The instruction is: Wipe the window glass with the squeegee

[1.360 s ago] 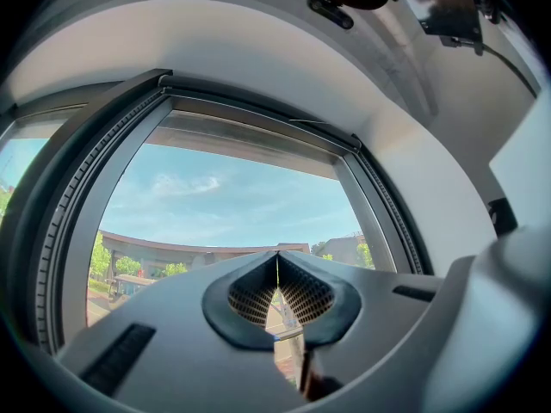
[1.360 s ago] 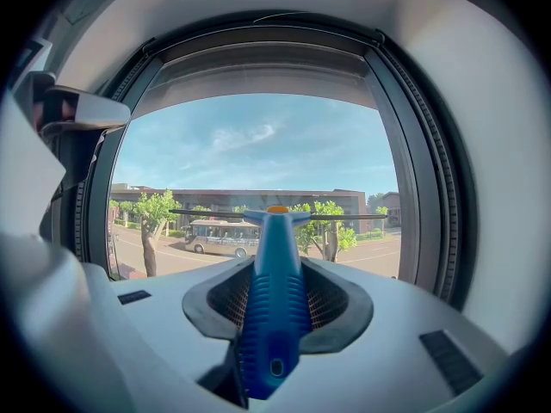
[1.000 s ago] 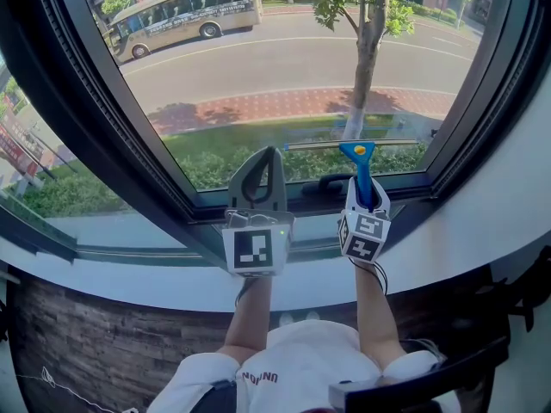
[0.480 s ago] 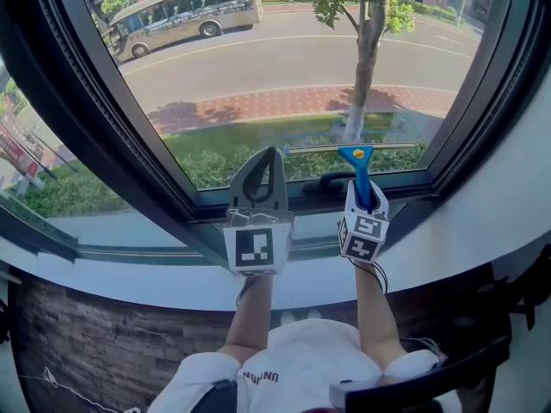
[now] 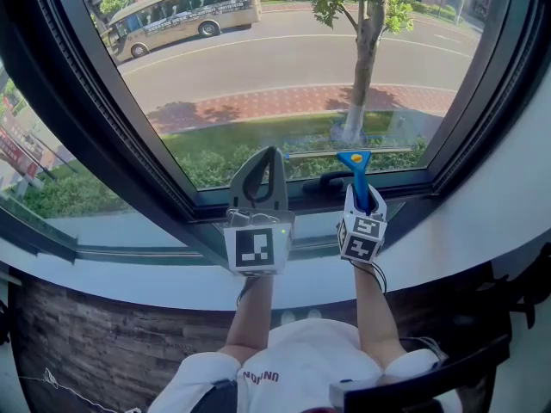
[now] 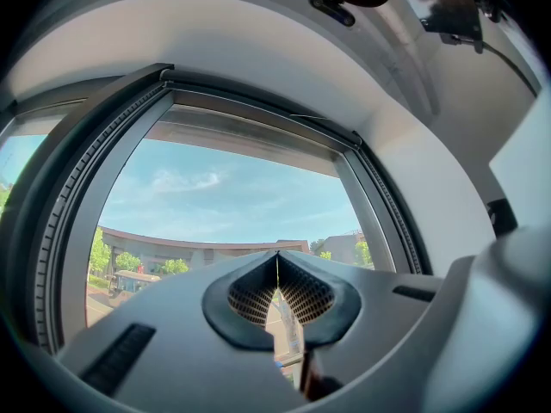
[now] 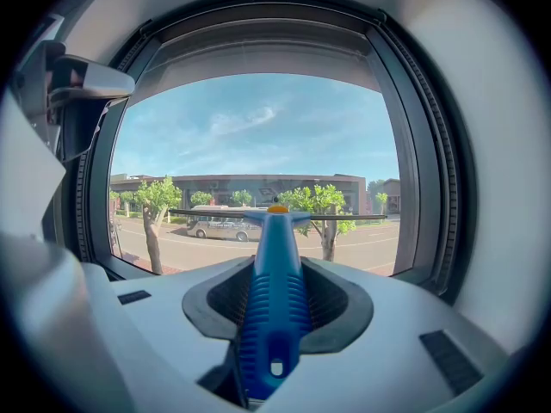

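Judging from the head view, the squeegee (image 5: 356,172) is held low on the window glass (image 5: 284,67), with its thin blade (image 5: 349,152) lying level just above the lower frame (image 5: 258,198). In the right gripper view the blue ribbed handle (image 7: 274,304) is seen clamped between the jaws of the right gripper (image 5: 362,194), and the blade is stretched crosswise ahead of it toward the pane. The left gripper (image 5: 274,155) is held upright just beside it, on the left. Its jaws are pressed together on nothing, the tips meeting in a thin line.

Several slips can be expected from here. The handle is gripped only by its rear part, so a long lever is left ahead of the jaws. If the blade is pressed hard, the handle may be twisted in the pads. One end of the blade may then be lifted off the glass, and a streak left behind. Whether the blade is in full contact with the pane cannot be told.

So near the bottom, the blade may be run into the frame or the dark window handle (image 5: 331,181) and knocked askew. The idle left gripper is close enough to be struck if the squeegee is swept leftward, unless it is drawn clear first.
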